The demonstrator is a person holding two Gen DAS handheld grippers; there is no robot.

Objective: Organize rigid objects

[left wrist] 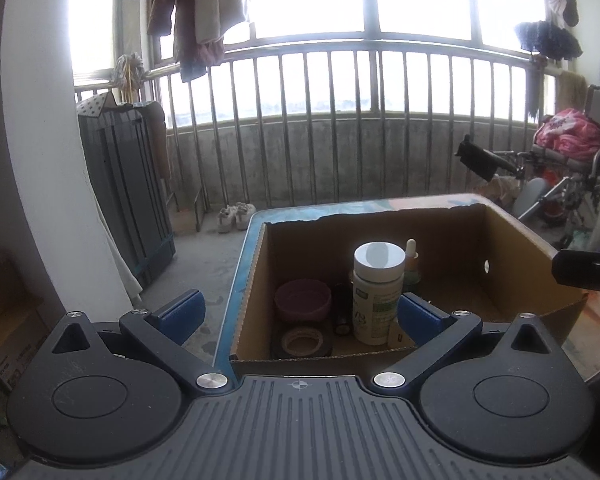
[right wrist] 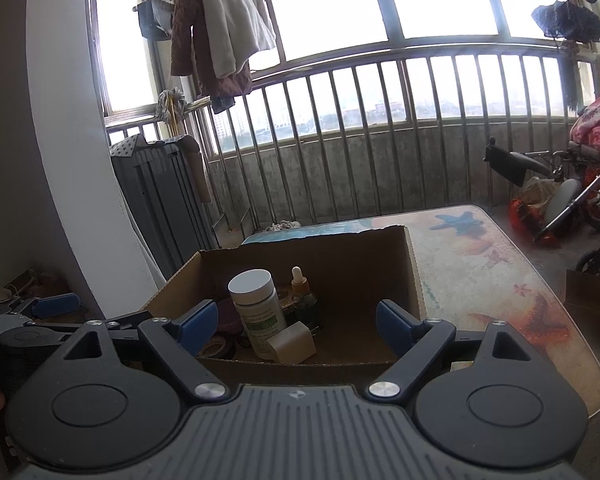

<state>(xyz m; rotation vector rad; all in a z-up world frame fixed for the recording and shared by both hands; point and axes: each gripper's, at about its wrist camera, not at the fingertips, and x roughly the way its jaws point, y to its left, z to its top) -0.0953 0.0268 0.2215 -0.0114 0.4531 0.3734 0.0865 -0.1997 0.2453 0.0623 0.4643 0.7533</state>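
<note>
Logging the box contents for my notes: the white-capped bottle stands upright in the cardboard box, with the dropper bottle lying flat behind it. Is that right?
Not quite. The white-capped bottle does stand upright in the cardboard box, but the dropper bottle behind it is upright too, its white dropper tip pointing up, not lying flat. The right wrist view shows this most clearly.

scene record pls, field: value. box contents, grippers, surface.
container: open cardboard box on a table with a starfish-print cover
standing in box: white-capped pill bottle, dropper bottle
low in box: pink bowl, tape roll, cream plug adapter
dark small item beside the pill bottle: unclear
left gripper: open, nothing between pads
right gripper: open, nothing gripped
table outside box: no loose items visible
</note>
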